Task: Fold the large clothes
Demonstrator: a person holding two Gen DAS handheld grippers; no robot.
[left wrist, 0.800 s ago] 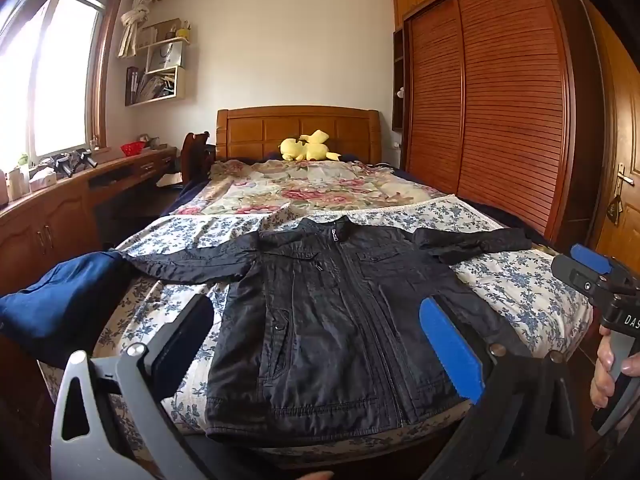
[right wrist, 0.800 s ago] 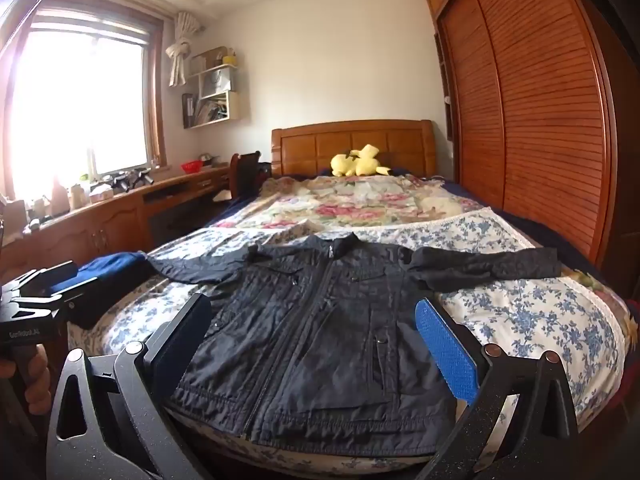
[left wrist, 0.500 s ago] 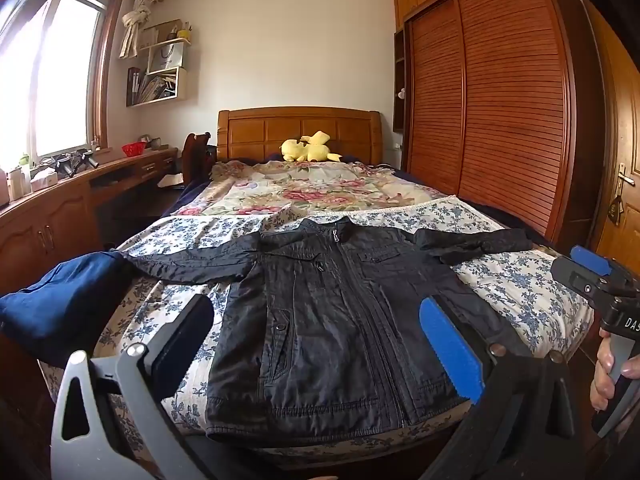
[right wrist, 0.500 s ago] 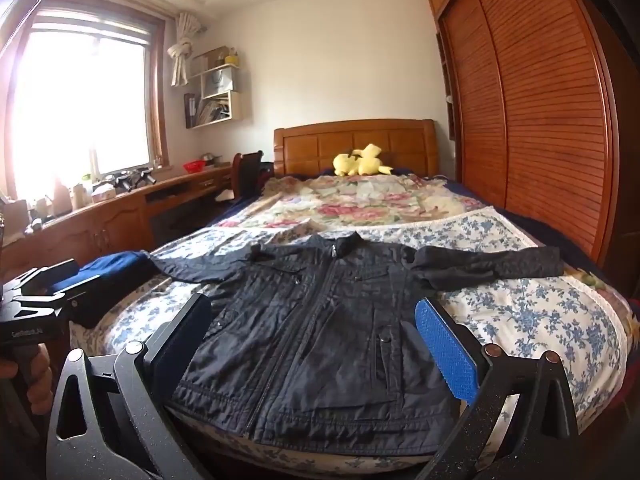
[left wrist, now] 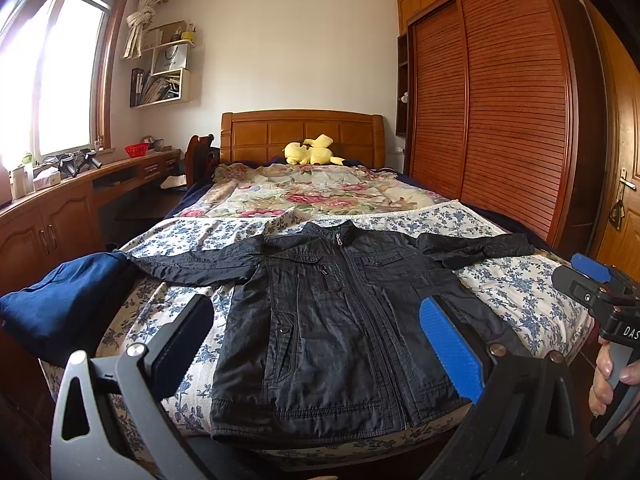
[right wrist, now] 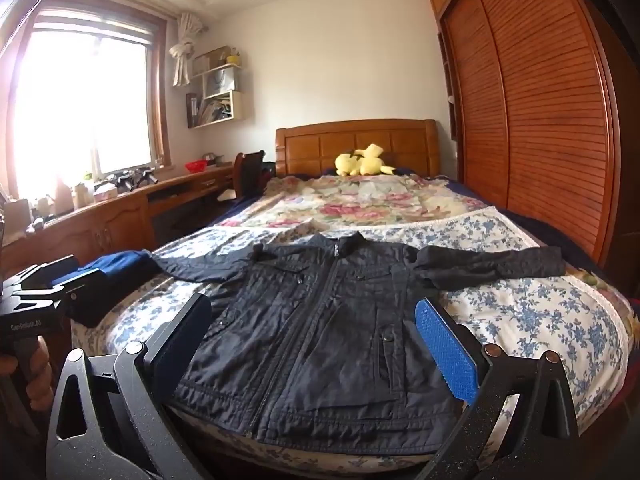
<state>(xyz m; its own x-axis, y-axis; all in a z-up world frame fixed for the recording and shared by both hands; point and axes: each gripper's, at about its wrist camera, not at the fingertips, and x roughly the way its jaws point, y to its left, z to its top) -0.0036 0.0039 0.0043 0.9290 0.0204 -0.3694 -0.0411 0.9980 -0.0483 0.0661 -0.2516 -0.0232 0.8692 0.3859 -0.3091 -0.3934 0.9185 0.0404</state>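
A black zipped fabric jacket (left wrist: 340, 320) is laid flat, front up, on the blue-flowered bedspread (left wrist: 520, 292) at the foot of the bed, both sleeves spread outward. A folded navy blue garment (left wrist: 60, 304) is seen fully only from the left wrist; from the right wrist it is partly hidden behind the left gripper (left wrist: 316, 344). The right gripper (right wrist: 312, 340) is likewise held before the hem, level. Both are spread wide, with nothing gripped.
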